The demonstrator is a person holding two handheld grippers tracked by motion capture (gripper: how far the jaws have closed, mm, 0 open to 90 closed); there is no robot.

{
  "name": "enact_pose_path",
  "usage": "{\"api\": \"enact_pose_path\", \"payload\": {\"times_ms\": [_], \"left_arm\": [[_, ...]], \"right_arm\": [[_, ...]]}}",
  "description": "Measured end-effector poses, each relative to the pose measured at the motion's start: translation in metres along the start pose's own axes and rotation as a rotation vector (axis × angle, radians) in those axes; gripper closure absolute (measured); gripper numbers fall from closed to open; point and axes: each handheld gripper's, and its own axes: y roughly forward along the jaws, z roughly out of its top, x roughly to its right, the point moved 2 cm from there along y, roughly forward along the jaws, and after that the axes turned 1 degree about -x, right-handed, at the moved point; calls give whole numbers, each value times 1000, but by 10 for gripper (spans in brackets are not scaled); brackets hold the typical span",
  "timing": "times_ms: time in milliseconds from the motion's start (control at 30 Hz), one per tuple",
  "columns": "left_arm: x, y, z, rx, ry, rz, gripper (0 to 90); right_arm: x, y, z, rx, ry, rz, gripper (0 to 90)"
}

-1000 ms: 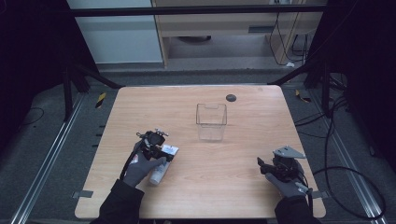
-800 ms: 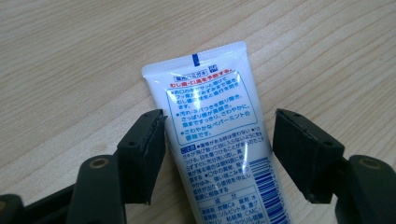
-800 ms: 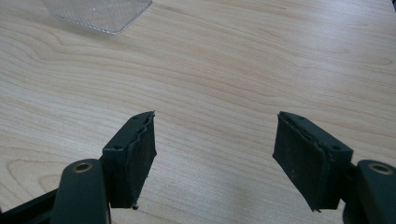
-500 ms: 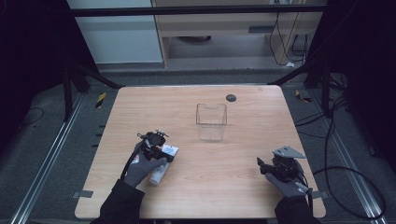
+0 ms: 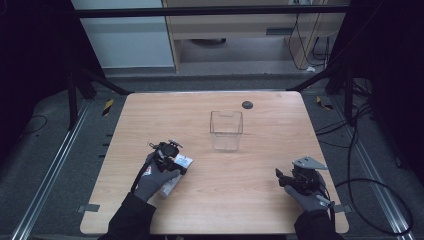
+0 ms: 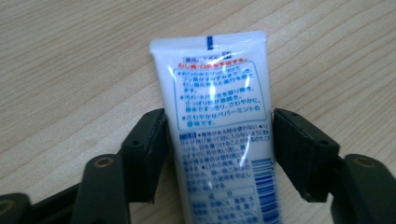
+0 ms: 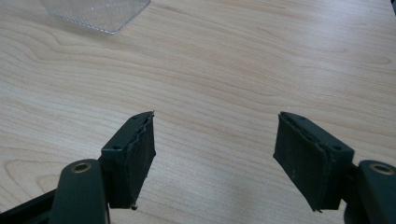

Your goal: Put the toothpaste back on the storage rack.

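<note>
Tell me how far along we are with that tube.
Done: the left gripper has its jaws around the white tube, which lies on the table. In hand: closing the grip. Left: lifting it; the clear container looks empty. The right gripper is open, idle.

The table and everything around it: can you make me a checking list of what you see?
Surface: wooden table, bare pale wood grain.
Job's things: white tube with blue and red print, lying flat on the table; clear box standing mid-table.
Clutter: small dark round thing near the far edge.
Grippers: left gripper straddles the tube, pads at its sides; right gripper open, nothing between its jaws, near the right front corner.
Cables: black cables on the floor at right.
Surroundings: grey floor, cabinets behind.
</note>
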Motion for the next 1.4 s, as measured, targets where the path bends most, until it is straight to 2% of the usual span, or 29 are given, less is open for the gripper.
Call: {"api": "enact_pose_path", "payload": {"times_ms": [133,367,467,567,700,800,933,1033,1100,1167,1267,1300,1400], "left_arm": [[4,0,1,-15,6,17,396],[1,-7,1,-11,-1,-8,575],[1,-11,1,-11,12,-24,643],[3,-16,0,-12,42,-22,696],[1,-18,-2,-16,46,-42,717],[-2,-23,-5,-6,34,-64,726],[-8,-38,-8,39,18,-67,729],[-14,-58,-9,104,8,-62,729],[-14,-60,-9,118,7,-62,729],[-14,-70,-8,173,3,-50,729],[-12,-77,-7,231,-3,-43,730],[-12,-77,-7,231,-3,-43,730],[-10,-82,-5,276,-7,-29,730]], "right_arm": [[0,0,0,1,-5,-3,286],[0,0,0,-2,1,-2,288],[0,1,0,-2,-7,-4,289],[1,0,0,-1,-6,-4,290],[1,0,0,-1,-2,-2,291],[1,0,0,2,-4,-3,292],[1,0,0,-1,-3,1,296],[1,0,0,-1,-5,0,296],[1,0,0,0,-9,-2,297],[0,0,0,1,-7,-1,297],[1,0,0,2,-8,-4,297],[1,0,0,2,-9,-5,296],[0,1,0,5,-16,-11,292]]}}
